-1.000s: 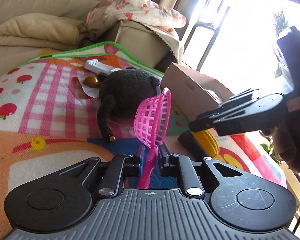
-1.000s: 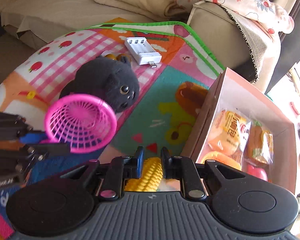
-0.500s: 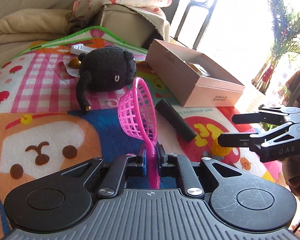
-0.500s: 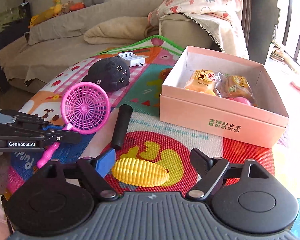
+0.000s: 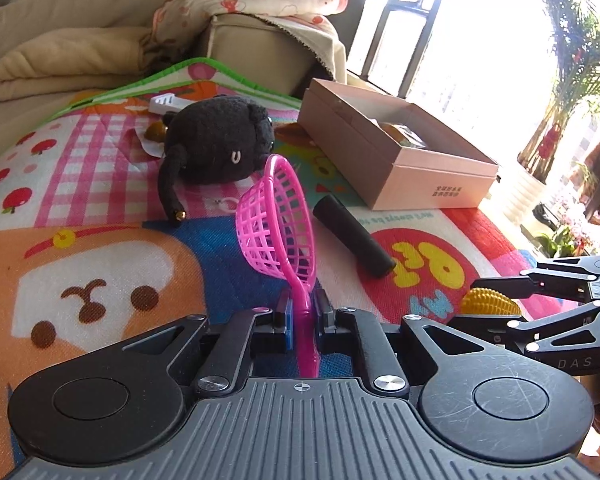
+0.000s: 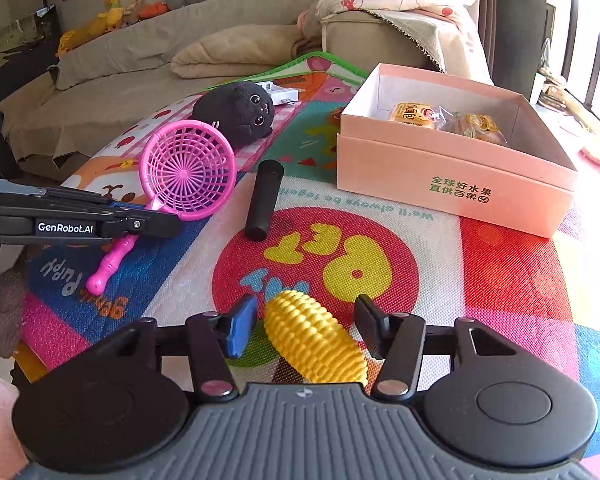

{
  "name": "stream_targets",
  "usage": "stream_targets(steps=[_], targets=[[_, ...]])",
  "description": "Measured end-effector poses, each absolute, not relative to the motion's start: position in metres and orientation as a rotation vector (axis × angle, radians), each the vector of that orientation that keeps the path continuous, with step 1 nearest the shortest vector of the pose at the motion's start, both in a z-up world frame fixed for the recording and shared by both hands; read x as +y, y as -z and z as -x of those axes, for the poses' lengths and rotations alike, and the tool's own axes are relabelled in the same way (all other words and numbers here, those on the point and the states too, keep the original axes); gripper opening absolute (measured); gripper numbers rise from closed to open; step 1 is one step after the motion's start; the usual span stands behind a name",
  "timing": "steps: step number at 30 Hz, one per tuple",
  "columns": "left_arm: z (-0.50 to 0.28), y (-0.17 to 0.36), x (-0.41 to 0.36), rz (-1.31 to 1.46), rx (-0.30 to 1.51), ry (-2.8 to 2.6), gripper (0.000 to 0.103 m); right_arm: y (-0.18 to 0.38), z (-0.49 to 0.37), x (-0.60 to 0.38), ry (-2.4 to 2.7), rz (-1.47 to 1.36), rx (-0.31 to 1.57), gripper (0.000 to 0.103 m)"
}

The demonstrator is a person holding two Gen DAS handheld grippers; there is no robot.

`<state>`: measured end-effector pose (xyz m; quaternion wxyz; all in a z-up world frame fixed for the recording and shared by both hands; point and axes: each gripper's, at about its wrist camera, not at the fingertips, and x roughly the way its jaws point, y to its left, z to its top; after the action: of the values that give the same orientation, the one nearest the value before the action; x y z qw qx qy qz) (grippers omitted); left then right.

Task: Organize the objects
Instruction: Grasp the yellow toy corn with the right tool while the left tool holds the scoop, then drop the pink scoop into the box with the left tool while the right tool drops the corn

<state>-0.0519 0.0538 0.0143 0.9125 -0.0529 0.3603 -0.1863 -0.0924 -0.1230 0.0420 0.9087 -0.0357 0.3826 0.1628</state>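
Observation:
My left gripper (image 5: 303,312) is shut on the handle of a pink toy strainer (image 5: 278,228), holding it upright just above the play mat; it also shows in the right wrist view (image 6: 188,170). My right gripper (image 6: 306,326) is open, its fingers on either side of a yellow toy corn (image 6: 314,340) that lies on the mat. The corn also shows in the left wrist view (image 5: 490,302). A pink cardboard box (image 6: 456,168) with snack packets inside stands at the right. A black plush cat (image 6: 236,112) lies beyond the strainer.
A black cylinder (image 6: 264,200) lies on the colourful play mat (image 6: 500,280) between strainer and box. A white battery charger (image 6: 278,92) lies behind the plush. A sofa with blankets (image 6: 228,52) stands behind the mat. A window and a plant (image 5: 580,60) are at the right.
My right gripper has let go of the corn, pulled back from the box and now stands open around it on the mat. My left gripper drew back with the strainer.

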Motion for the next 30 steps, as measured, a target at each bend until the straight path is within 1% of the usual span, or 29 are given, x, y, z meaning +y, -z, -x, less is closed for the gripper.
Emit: stream_targets(steps=[1, 2, 3, 5, 7, 8, 9, 11, 17, 21, 26, 30], targets=[[0.053, -0.015, 0.053, 0.098, 0.742, 0.382, 0.012, -0.042, 0.096, -0.123, -0.349, 0.073, 0.782, 0.054], [0.053, -0.015, 0.052, 0.093, 0.743, 0.381, 0.012, -0.041, 0.101, -0.124, -0.357, 0.076, 0.772, 0.057], [0.053, -0.015, 0.051, 0.092, 0.745, 0.38, 0.012, -0.04, 0.104, -0.124, -0.355, 0.082, 0.768, 0.062], [0.054, -0.015, 0.051, 0.095, 0.746, 0.377, 0.012, -0.038, 0.108, -0.127, -0.342, 0.082, 0.762, 0.062], [0.055, -0.016, 0.049, 0.094, 0.748, 0.377, 0.012, -0.037, 0.11, -0.131, -0.336, 0.066, 0.754, 0.06], [0.056, -0.016, 0.048, 0.093, 0.75, 0.378, 0.012, -0.038, 0.111, -0.132, -0.333, 0.063, 0.752, 0.054], [0.057, -0.016, 0.047, 0.089, 0.751, 0.381, 0.012, -0.038, 0.112, -0.132, -0.329, 0.069, 0.75, 0.043], [0.059, -0.017, 0.044, 0.073, 0.748, 0.373, 0.012, -0.039, 0.113, -0.131, -0.317, 0.084, 0.747, 0.032], [0.069, -0.031, 0.038, 0.033, 0.736, 0.403, 0.011, -0.055, 0.121, -0.142, -0.307, 0.055, 0.68, 0.031], [0.067, -0.062, 0.027, 0.005, 0.684, 0.454, 0.01, -0.068, 0.127, -0.155, -0.32, 0.002, 0.629, 0.031], [0.041, -0.104, 0.005, -0.007, 0.603, 0.489, 0.01, -0.071, 0.129, -0.172, -0.3, -0.049, 0.582, 0.031], [0.0, -0.139, -0.025, 0.036, 0.537, 0.527, 0.01, -0.063, 0.127, -0.186, -0.277, -0.102, 0.588, 0.031]])
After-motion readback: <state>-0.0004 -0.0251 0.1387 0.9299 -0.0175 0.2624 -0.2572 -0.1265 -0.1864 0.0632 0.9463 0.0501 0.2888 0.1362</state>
